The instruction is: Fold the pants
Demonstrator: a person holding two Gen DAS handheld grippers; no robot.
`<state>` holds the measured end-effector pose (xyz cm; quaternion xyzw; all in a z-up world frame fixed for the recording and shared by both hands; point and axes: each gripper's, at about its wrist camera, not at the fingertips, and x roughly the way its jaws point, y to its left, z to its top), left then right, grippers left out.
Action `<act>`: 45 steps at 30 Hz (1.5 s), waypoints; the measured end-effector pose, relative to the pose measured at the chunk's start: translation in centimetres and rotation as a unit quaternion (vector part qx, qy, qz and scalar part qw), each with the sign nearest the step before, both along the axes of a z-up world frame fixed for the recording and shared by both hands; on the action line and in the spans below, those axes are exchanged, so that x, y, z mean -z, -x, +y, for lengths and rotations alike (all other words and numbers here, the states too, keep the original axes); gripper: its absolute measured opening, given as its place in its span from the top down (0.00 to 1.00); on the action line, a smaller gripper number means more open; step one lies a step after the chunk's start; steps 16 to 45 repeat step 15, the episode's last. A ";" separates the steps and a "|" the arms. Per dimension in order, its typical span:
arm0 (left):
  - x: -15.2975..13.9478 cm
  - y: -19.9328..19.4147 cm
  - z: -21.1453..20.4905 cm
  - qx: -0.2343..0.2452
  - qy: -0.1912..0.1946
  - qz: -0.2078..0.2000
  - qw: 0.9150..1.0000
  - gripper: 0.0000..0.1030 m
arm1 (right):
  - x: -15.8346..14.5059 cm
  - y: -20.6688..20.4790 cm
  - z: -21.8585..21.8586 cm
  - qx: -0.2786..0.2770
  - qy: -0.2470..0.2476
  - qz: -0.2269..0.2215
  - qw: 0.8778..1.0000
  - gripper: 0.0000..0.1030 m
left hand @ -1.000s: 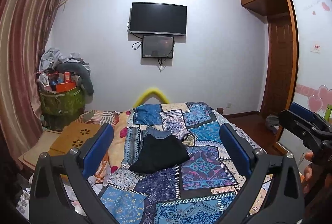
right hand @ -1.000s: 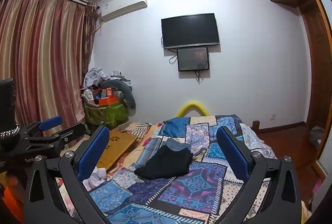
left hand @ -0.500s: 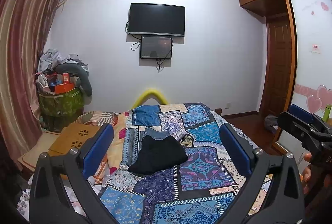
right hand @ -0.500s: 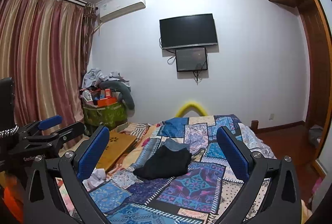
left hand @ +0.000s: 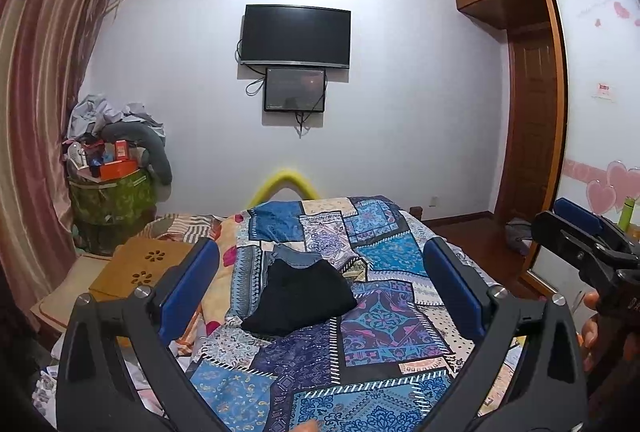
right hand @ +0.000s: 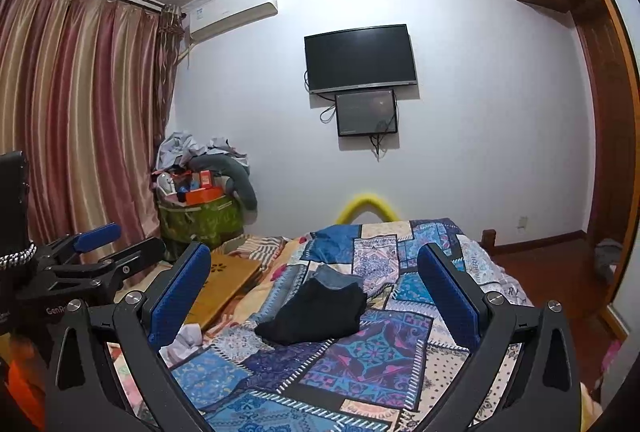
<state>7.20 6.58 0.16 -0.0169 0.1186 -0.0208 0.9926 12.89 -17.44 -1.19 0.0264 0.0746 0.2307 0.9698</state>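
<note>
On the bed, near its middle, the black pants lie in a compact folded bundle, their far edge resting on a folded blue garment. You hold both tools raised and back from the quilt: the left gripper has its blue pads spread wide with nothing between them, and the right gripper is spread wide and empty too.

Judging by the tidy shape of the bundle, the folding looks finished or nearly so, and this reads as the pull-back after the last fold. If you want one more pass, it would only be to square the near edge, which sags into a loose point at the lower left; that calls for bringing one tool down low and flat, pinching just that corner, not the whole stack.

You have open quilt on all sides of the pants, most of it toward you and to the right. On the left the bed edge is close, with a wooden board just beyond it, so keep the left tool from swinging outward. In the left view the right tool sits well off to the side, so the two tools have clear room between them.
</note>
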 end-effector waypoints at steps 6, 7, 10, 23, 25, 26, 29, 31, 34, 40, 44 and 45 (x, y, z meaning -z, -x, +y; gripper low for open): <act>0.0 0.1 -0.1 -0.001 -0.004 -0.003 1.000 0.00 | 0.0 0.0 0.2 0.001 0.000 0.002 1.000 0.00; 0.0 0.1 -0.1 -0.003 -0.004 -0.003 1.000 0.00 | -0.1 0.0 0.2 0.001 0.000 0.002 1.000 0.00; 0.0 0.0 -0.2 -0.004 -0.006 -0.001 1.000 0.00 | -0.1 0.0 0.3 0.001 0.001 0.002 1.000 0.00; 0.2 0.0 -0.1 -0.001 -0.003 0.000 1.000 0.00 | 0.1 0.0 0.4 0.001 0.003 0.004 1.000 0.00; 0.2 0.0 -0.1 -0.001 -0.003 0.000 1.000 0.00 | 0.1 0.0 0.4 0.001 0.003 0.004 1.000 0.00; 0.2 0.0 -0.1 -0.001 -0.003 0.000 1.000 0.00 | 0.1 0.0 0.4 0.001 0.003 0.004 1.000 0.00; 0.2 0.0 -0.1 -0.001 -0.003 0.000 1.000 0.00 | 0.1 0.0 0.4 0.001 0.003 0.004 1.000 0.00; 0.2 0.0 -0.1 -0.001 -0.003 0.000 1.000 0.00 | 0.1 0.0 0.4 0.001 0.003 0.004 1.000 0.00; 0.2 0.0 -0.1 -0.001 -0.003 0.000 1.000 0.00 | 0.1 0.0 0.4 0.001 0.003 0.004 1.000 0.00; 0.2 0.0 -0.1 -0.001 -0.003 0.000 1.000 0.00 | 0.1 0.0 0.4 0.001 0.003 0.004 1.000 0.00; 0.2 0.0 -0.1 -0.001 -0.003 0.000 1.000 0.00 | 0.1 0.0 0.4 0.001 0.003 0.004 1.000 0.00; 0.2 0.0 -0.1 -0.001 -0.003 0.000 1.000 0.00 | 0.1 0.0 0.4 0.001 0.003 0.004 1.000 0.00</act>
